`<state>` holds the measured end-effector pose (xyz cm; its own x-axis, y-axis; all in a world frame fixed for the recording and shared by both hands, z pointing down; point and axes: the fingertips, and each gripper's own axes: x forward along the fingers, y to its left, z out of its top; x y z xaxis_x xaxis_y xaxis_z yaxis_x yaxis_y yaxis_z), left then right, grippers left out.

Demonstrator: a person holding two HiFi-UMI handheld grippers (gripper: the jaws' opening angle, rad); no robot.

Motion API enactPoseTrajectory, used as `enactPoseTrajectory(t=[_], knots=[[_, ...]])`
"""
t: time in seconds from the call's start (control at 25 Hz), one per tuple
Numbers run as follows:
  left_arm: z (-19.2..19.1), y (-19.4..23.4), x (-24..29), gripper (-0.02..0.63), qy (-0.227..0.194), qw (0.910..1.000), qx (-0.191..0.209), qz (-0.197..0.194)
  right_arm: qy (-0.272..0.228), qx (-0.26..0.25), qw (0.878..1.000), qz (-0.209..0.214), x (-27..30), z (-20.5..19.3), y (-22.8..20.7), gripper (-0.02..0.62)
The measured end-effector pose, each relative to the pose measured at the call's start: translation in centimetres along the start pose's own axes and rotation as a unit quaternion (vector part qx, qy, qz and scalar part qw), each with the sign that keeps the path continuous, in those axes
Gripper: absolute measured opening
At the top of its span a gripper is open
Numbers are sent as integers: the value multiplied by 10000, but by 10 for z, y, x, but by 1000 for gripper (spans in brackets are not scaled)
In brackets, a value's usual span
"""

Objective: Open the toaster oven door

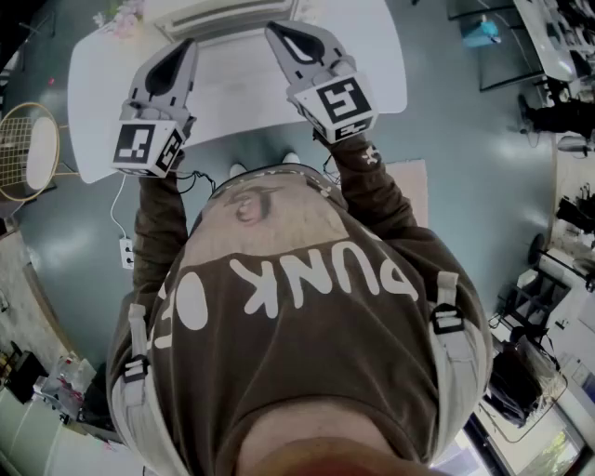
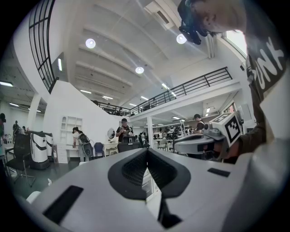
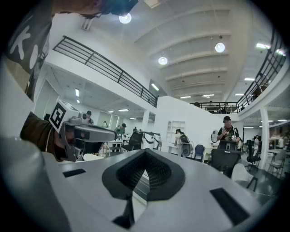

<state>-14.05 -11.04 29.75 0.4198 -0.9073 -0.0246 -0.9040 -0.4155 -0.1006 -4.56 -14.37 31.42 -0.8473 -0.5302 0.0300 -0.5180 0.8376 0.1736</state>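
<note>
In the head view a white ribbed appliance, likely the toaster oven, stands at the far edge of the white table; its door is hidden. My left gripper and right gripper are held up side by side above the table's near half, well short of the appliance. Both are shut with nothing between the jaws. In the left gripper view the jaws meet at the tips, and the right gripper's marker cube shows at the right. The right gripper view shows its jaws closed the same way.
A racket lies left of the table and pink flowers sit at its far left corner. A power strip lies on the floor. Both gripper views look out into a hall with people, desks and chairs.
</note>
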Motion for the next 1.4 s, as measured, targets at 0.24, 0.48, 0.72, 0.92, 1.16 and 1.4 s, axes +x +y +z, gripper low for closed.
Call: enactPoseTrajectory(t=[0.24, 0.48, 0.72, 0.92, 1.16, 1.4], knots=[[-2, 3, 2, 3, -9, 10000, 9, -1, 56, -55, 10000, 13, 3, -3, -1, 6], [-4, 5, 5, 3, -9, 10000, 12, -6, 66, 1, 10000, -60, 6, -6, -6, 8], [-6, 13, 10, 3, 0, 10000, -14, 6, 131, 87, 9993, -335, 13, -12, -23, 11], [-7, 18, 15, 3, 12, 10000, -60, -6, 428, 164, 9970, -621, 24, -26, -48, 54], [-12, 26, 21, 3, 59, 9999, -136, -35, 1215, 264, 9842, -1259, 52, -72, -99, 60], [-20, 32, 23, 3, 123, 9997, -189, -94, 2115, 606, 9611, -1667, 81, -132, -134, 94]])
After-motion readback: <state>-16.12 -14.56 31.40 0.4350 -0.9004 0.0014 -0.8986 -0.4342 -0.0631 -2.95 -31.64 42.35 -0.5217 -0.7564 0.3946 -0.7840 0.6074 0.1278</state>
